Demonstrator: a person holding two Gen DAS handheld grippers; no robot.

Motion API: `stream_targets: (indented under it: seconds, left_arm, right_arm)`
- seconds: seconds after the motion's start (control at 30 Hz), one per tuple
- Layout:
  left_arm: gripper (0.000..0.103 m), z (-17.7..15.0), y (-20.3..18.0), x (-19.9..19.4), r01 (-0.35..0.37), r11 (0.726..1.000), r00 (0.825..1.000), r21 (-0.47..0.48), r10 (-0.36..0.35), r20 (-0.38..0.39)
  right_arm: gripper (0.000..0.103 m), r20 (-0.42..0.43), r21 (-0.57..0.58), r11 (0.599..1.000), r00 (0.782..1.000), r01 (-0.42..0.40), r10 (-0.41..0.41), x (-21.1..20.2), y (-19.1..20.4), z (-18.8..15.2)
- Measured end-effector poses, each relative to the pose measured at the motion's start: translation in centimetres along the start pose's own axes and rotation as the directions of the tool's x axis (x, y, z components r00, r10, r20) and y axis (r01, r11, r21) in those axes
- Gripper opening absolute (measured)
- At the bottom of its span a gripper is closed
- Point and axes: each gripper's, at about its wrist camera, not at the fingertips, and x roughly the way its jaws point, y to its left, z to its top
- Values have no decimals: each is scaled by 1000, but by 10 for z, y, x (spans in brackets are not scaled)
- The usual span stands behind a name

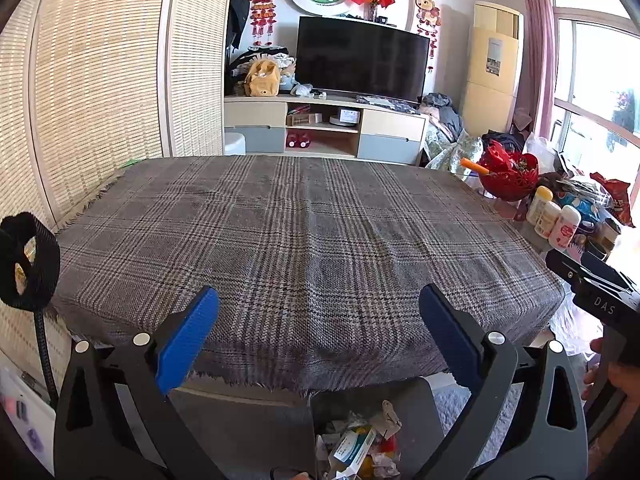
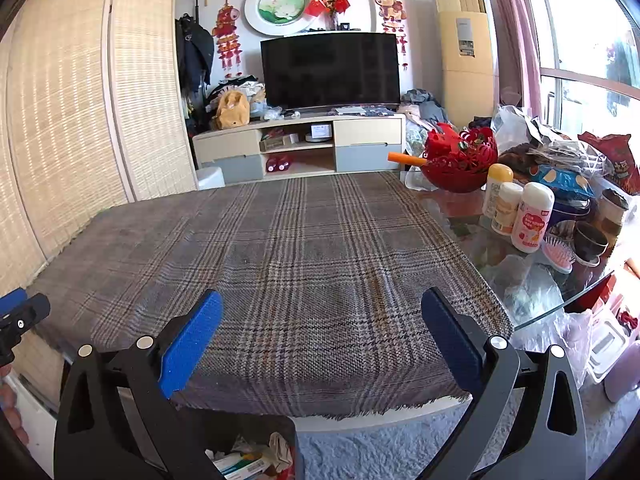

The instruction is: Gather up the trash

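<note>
Trash [image 1: 360,448] fills upright bin [image 1: 420,400] below table edge.

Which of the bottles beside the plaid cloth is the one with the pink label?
Start at the red bowl on the glass table right of the plaid cloth. Three white bottles stand in front of it. Yours, the pink-label bottle, is nearest the camera; the others have a yellow cap and a cream cap.

Bright daylight from overexposed window [image 2: 592,36]; sharp, heavily fisheye-bent edges.
</note>
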Motion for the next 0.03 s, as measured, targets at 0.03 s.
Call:
stream_targets:
  seconds: [0.03]
  left_arm:
    - [95, 0, 0, 0, 2, 1000, 1000, 3, -2, -1]
  right_arm:
    - [100, 0, 0, 1000, 1000, 0, 0, 0, 0, 0]
